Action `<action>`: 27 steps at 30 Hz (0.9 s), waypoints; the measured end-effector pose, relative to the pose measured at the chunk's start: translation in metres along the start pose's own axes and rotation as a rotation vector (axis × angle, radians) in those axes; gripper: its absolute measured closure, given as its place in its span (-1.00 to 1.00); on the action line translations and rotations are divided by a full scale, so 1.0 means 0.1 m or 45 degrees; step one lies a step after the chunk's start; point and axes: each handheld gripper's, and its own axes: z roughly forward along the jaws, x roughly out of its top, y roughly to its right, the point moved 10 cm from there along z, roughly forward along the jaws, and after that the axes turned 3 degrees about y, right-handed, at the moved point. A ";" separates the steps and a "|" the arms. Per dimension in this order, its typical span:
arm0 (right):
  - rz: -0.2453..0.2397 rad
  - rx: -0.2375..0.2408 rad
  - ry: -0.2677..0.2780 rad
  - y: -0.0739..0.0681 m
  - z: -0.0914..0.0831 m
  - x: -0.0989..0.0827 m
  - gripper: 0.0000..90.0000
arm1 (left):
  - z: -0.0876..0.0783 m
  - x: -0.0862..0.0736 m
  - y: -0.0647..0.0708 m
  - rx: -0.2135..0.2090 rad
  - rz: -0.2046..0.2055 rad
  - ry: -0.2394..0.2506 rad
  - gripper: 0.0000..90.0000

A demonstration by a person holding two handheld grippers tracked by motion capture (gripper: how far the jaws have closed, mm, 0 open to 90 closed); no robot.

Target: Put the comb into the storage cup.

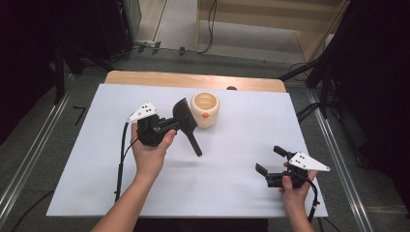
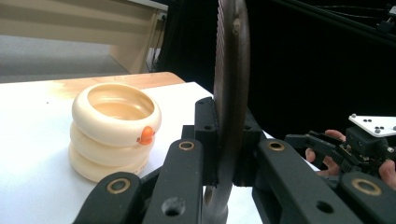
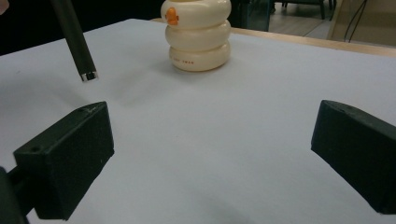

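A black spatula hangs tilted above the table, its blade clamped edge-on in my left gripper, which is shut on it. The spatula's handle slants down toward the table's middle, and its tip hovers above the sheet. Just right of the blade stands a cream ringed holder with an orange spot, open at the top and apart from the blade. My right gripper is near the front right, low over the sheet, open with nothing between its jaws.
A white sheet covers the table, and a strip of wood shows at the far edge. Black stands and cables flank the table on both sides. Bare sheet lies between the two grippers.
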 end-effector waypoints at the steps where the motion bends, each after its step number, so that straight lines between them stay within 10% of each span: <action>1: 0.008 -0.012 0.003 0.04 -0.06 -0.01 -1.00 | 0.00 0.02 0.00 -0.002 0.011 0.001 0.87; 27: 0.083 -0.151 0.043 0.44 -0.54 -0.12 -1.00 | -0.03 0.42 -0.22 0.031 0.016 0.051 0.87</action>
